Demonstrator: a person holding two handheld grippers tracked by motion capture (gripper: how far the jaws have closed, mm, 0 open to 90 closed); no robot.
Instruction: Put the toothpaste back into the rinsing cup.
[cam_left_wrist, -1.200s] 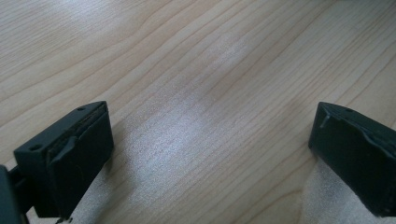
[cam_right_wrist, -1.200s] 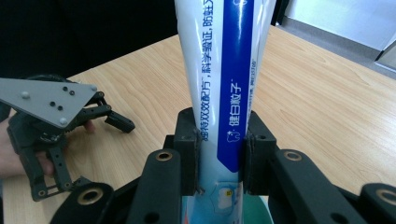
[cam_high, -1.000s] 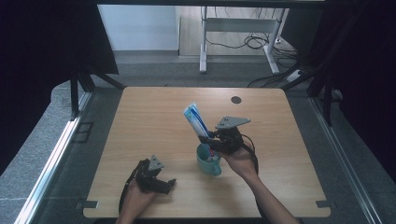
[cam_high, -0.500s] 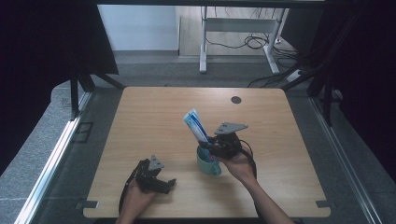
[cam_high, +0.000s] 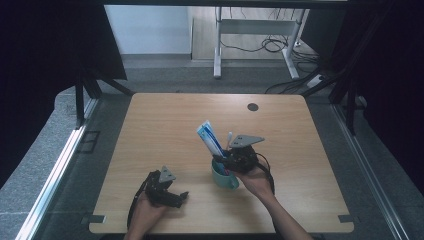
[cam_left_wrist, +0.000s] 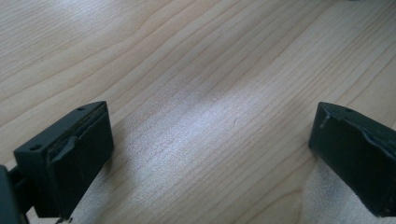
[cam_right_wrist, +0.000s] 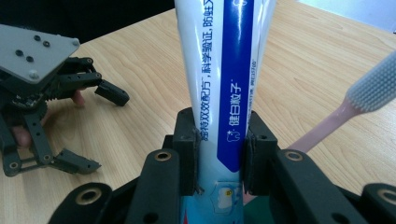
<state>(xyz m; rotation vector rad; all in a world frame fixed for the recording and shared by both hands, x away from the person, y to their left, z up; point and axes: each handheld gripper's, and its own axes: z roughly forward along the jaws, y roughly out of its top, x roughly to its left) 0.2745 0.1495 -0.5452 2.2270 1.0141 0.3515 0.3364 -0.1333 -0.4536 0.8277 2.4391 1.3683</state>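
High view: wooden table (cam_high: 165, 130), bare apart from a teal cup (cam_high: 223, 177) just in front of the person, right of centre. Right gripper (cam_high: 226, 161) sits right over the cup rim, pinching a blue-and-white toothpaste tube (cam_high: 210, 139) that stands tilted, lower end down in the cup, top leaning away to the left. Pink toothbrush (cam_high: 228, 141) head pokes up just beside the tube.

Right gripper view: the toothpaste tube (cam_right_wrist: 219, 88) is squeezed flat between the two black pads (cam_right_wrist: 187, 149), jaws pressed on its lower part; toothbrush (cam_right_wrist: 348, 112) close on the right, apart from the tube.

Left gripper (cam_high: 172, 194) rests on the table near the front edge, left of the cup, not touching it. Left gripper view: jaws spread wide, nothing between them, just wood.

Step, as I read it: putting the tube into the cup, nearly seated. Next move likely calls for spreading the right jaws to let go, then lifting straight clear without snagging the toothbrush or tipping the cup.
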